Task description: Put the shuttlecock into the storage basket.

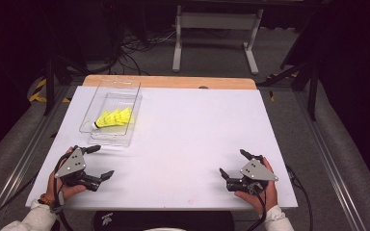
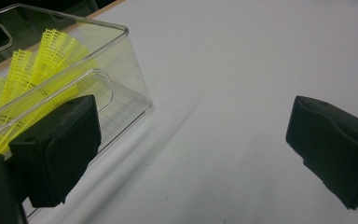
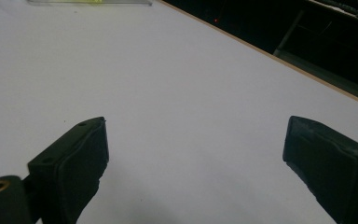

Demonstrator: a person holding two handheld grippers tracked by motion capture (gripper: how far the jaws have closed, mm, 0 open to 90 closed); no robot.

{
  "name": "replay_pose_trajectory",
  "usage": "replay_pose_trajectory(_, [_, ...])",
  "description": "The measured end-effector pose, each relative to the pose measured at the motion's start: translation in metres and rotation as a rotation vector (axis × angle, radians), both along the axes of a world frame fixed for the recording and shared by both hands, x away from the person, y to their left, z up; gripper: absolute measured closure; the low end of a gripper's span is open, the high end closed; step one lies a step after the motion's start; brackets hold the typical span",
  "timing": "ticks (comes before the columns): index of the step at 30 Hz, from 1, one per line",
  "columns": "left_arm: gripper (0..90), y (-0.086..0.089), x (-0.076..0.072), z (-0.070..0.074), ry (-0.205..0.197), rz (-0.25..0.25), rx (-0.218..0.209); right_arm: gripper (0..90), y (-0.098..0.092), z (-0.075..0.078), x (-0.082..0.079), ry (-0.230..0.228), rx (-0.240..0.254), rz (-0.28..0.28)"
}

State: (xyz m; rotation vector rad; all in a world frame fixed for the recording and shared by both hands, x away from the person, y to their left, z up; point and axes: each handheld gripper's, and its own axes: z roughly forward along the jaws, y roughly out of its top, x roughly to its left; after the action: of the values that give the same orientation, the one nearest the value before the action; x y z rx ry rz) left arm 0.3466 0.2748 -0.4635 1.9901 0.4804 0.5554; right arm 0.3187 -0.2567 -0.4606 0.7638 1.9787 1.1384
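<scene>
1. We see the white table (image 1: 188,139) brightly and evenly lit from above in the high view, while the floor and room around it sink into near black.
2. We catch soft, short shadows under the left gripper (image 1: 100,162) and the right gripper (image 1: 234,162); nothing hard-edged.
3. In the left gripper view, a faint grey shadow streak runs along the table beside the clear box (image 2: 116,70), whose rim throws thin white glints.
4. The yellow shuttlecocks (image 2: 32,74) glow vividly, almost oversaturated.
5. Close-up jaws read soft and out of focus in both gripper views.
6. The right gripper view dims toward the far corner; the picture looks grainy.
</scene>
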Motion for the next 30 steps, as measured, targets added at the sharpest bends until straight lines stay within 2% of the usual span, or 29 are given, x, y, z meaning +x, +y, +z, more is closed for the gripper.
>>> replay_pose_trajectory(4, [4.1, -0.0007, -0.0007, 0.0006, -0.005, 0.002, 0.005, 6.8, -0.0003, 0.0027, -0.0006, -0.008, 0.018, 0.001])
replay_pose_trajectory(9, [4.1, -0.0028, -0.0005, 0.0007, -0.007, -0.014, 0.013, 6.6, 0.0014, 0.0029, -0.0022, -0.014, 0.003, 0.001])
replay_pose_trajectory(13, [4.0, -0.0005, -0.0021, 0.0009, -0.01, -0.012, -0.005, 6.7, 0.0037, 0.0041, -0.0032, -0.026, -0.013, -0.005])
replay_pose_trajectory(18, [4.0, 0.0003, -0.0017, 0.0009, -0.01, -0.016, -0.003, 6.7, 0.0062, 0.0042, -0.0026, -0.028, -0.02, -0.007])
replay_pose_trajectory(30, [4.0, -0.0012, 0.0001, 0.0001, -0.003, -0.013, 0.001, 6.0, 0.0038, 0.0049, -0.0025, -0.031, -0.003, -0.022])
